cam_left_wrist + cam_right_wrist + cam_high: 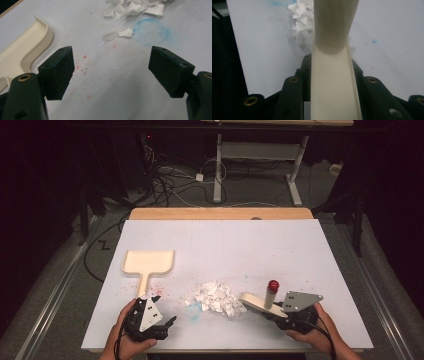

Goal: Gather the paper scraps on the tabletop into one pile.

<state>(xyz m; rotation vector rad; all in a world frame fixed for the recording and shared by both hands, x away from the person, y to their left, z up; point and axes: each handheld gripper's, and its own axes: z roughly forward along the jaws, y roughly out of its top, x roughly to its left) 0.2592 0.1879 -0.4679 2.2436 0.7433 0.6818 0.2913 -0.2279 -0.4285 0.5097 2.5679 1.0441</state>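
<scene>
A cream dustpan (149,261) lies flat at the left of the white sheet, its handle toward me; its rim (22,52) shows at the left of the left gripper view. A pile of white paper scraps (216,297) sits mid-table, and also appears as paper scraps (135,8) and as scraps (303,22). My left gripper (164,312) rests beside the dustpan handle, jaws wide apart over bare sheet (111,72). My right gripper (276,314) is shut on a cream brush (255,302) with a red-capped upright handle (273,285), just right of the scraps; the brush (334,87) runs between the jaws.
A blue ring mark (151,31) and red specks (83,62) stain the sheet near the left gripper. The sheet's front edge (225,351) is close to both hands. A wooden table edge (220,213) borders the far side, with cables and a desk frame on the floor beyond.
</scene>
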